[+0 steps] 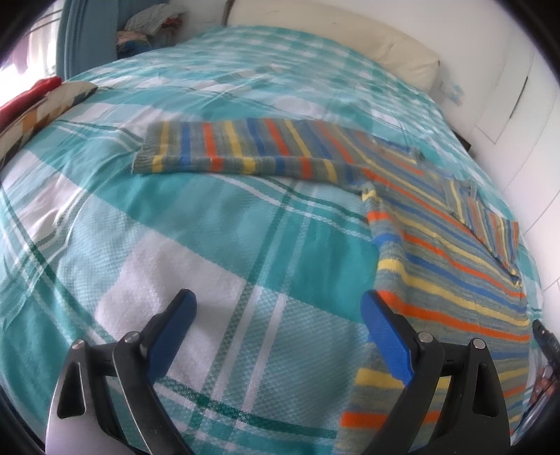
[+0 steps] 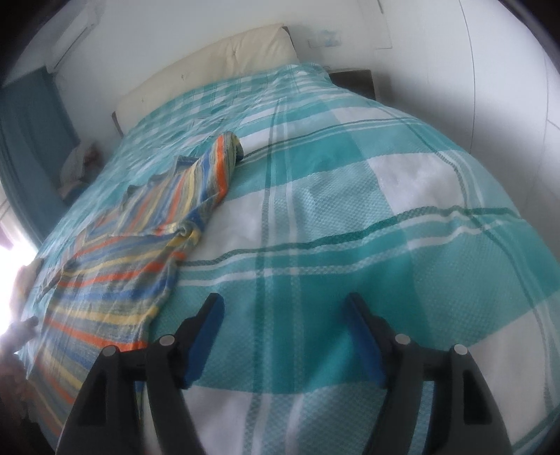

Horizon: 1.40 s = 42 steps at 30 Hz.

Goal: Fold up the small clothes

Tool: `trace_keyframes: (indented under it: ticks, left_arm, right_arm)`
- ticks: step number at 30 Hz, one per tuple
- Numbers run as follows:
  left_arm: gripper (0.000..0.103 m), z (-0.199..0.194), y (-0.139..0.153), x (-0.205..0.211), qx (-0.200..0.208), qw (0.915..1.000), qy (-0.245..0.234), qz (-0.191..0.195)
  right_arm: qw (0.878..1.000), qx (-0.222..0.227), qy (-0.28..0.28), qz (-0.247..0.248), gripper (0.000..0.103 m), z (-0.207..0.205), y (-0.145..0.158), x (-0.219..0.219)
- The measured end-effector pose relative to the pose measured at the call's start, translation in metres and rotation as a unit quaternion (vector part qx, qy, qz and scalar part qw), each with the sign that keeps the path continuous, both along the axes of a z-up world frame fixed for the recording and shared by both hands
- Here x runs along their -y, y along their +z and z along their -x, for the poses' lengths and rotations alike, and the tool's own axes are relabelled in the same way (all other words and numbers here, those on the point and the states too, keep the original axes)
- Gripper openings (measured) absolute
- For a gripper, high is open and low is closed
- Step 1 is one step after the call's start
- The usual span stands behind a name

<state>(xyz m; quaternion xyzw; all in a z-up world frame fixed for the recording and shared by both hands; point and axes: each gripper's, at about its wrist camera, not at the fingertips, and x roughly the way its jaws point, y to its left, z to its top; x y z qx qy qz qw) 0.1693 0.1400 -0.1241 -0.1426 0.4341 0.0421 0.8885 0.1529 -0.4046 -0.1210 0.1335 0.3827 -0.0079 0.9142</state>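
A small striped knit sweater (image 1: 437,245) in orange, blue, yellow and grey lies flat on the teal plaid bedspread (image 1: 210,227). One sleeve (image 1: 245,147) stretches out to the left. My left gripper (image 1: 276,301) is open and empty, hovering over the bedspread just left of the sweater's lower body. In the right wrist view the sweater (image 2: 133,245) lies at the left, its other sleeve (image 2: 224,157) reaching up toward the bed's middle. My right gripper (image 2: 283,301) is open and empty above bare bedspread (image 2: 350,210), right of the sweater's hem.
A cream headboard cushion (image 1: 367,38) runs along the far edge of the bed. A patterned pillow and a red item (image 1: 35,108) lie at the left edge. A pile of clothes (image 1: 150,28) sits beyond the bed. White walls (image 2: 455,70) stand close on the right.
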Motion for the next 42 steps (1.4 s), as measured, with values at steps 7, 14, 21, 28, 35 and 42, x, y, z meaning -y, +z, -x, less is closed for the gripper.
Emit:
trace_keyframes:
  ticks: [7,14,21,28,35,42]
  left_arm:
    - [0.096,0.000,0.001,0.001,-0.001,1.0000,-0.004,0.003]
    - [0.096,0.003,0.000,0.002,-0.004,1.0000,-0.006,0.004]
    - [0.097,0.002,-0.004,0.007,-0.010,0.9999,-0.009,-0.008]
    - [0.097,0.004,-0.004,0.002,-0.009,1.0000,-0.002,0.003]
    - [0.097,0.009,0.006,-0.010,-0.009,0.9986,-0.013,0.050]
    - [0.097,0.004,0.051,-0.116,0.033,0.9870,0.050,0.149]
  right_arm:
    - [1.000,0.010,0.001,-0.008,0.074,0.002,-0.005,0.002]
    - [1.000,0.010,0.003,-0.004,0.077,0.003,-0.005,-0.001]
    - [1.000,0.009,0.005,-0.003,0.078,0.003,-0.006,-0.002]
    - [1.000,0.007,0.006,0.001,0.079,0.001,-0.006,-0.004]
    - [1.000,0.006,0.007,0.005,0.080,0.000,-0.008,-0.005]
    - [1.000,0.004,0.010,0.011,0.082,-0.001,-0.009,-0.007]
